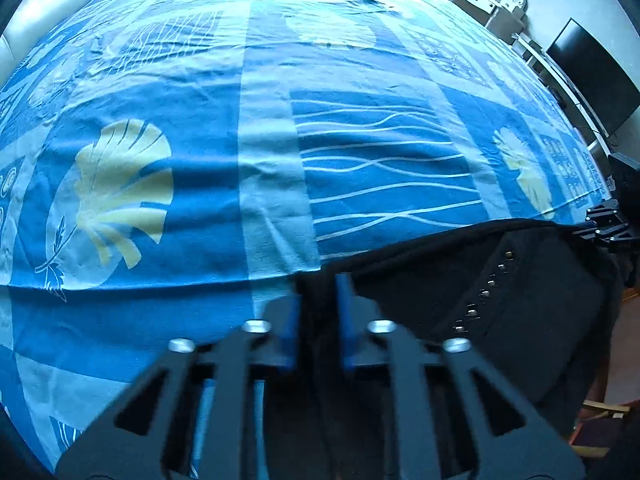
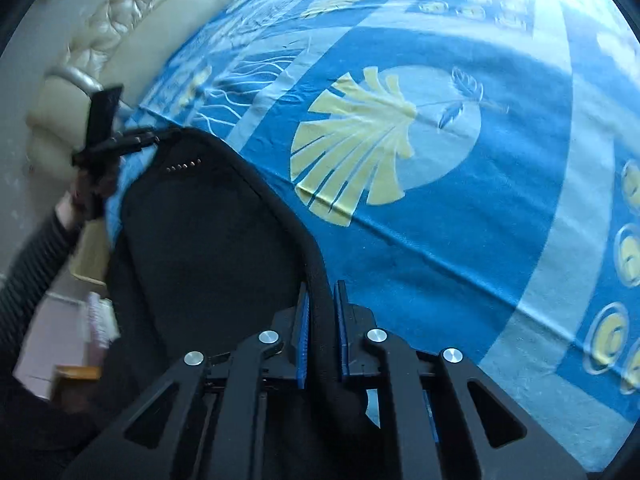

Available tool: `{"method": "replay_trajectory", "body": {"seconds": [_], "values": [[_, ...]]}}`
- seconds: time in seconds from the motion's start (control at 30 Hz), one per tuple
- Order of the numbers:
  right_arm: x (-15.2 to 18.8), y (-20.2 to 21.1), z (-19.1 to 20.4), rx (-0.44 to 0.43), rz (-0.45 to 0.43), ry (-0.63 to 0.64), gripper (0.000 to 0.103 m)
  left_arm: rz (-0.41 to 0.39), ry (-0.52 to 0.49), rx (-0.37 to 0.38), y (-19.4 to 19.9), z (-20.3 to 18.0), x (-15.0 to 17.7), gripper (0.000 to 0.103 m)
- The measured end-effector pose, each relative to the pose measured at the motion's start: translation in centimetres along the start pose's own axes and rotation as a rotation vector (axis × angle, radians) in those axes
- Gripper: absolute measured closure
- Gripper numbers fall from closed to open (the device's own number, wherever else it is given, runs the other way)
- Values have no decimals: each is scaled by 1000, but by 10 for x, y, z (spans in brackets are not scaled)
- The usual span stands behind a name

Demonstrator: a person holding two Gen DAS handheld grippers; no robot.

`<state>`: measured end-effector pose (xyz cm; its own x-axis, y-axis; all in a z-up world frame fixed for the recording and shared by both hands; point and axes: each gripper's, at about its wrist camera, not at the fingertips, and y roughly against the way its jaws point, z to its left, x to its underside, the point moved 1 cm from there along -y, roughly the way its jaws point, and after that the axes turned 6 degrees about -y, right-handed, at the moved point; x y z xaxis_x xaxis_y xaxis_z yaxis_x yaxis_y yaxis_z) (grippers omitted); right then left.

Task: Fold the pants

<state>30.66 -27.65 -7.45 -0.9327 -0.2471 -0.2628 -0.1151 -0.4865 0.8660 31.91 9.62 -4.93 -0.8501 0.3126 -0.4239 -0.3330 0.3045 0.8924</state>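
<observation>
The bed (image 1: 200,208), under a blue leaf-print sheet, carries the black pants (image 1: 500,300) at its near edge, part of them hanging off the side. They look soft, limp and fairly light, likely to sag and slide wherever unsupported, so the thick top hem seems the surest hold. The left gripper (image 1: 318,300) has its fingers closed on one end of that hem; the right gripper (image 2: 322,308) pinches the other, the hem running straight between its blue pads (image 2: 303,320), and a row of metal studs (image 1: 480,292) lies between the two grips
</observation>
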Motion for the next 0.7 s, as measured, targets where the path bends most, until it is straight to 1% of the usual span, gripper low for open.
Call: {"method": "replay_trajectory", "body": {"seconds": [0.1, 0.17, 0.2, 0.27, 0.33, 0.37, 0.4, 0.5, 0.53, 0.6, 0.67, 0.7], "values": [[-7, 28, 13, 55, -103, 22, 93, -34, 57, 16, 16, 5, -12, 96], [-7, 47, 29, 108, -164, 45, 93, -83, 76, 24, 36, 4, -14, 96], [-4, 55, 36, 117, -186, 56, 93, -102, 84, 29, 47, 2, -12, 96], [11, 74, 56, 172, -232, 108, 93, -140, 89, 47, 65, -2, -6, 96], [26, 85, 72, 197, -259, 143, 93, -187, 104, 76, 91, -7, 8, 96], [42, 93, 84, 220, -282, 165, 93, -201, 107, 88, 100, -8, 13, 96], [49, 94, 92, 230, -293, 174, 93, -225, 109, 100, 115, -13, 26, 96], [87, 101, 114, 243, -326, 192, 93, -252, 117, 106, 138, -23, 54, 96], [98, 98, 123, 252, -330, 201, 93, -263, 124, 116, 149, -28, 72, 96], [126, 88, 137, 274, -333, 223, 93, -271, 131, 118, 159, -34, 95, 96], [153, 75, 144, 283, -326, 225, 93, -265, 152, 126, 166, -40, 127, 96], [166, 67, 146, 298, -315, 232, 93, -257, 163, 127, 166, -41, 136, 96]]}}
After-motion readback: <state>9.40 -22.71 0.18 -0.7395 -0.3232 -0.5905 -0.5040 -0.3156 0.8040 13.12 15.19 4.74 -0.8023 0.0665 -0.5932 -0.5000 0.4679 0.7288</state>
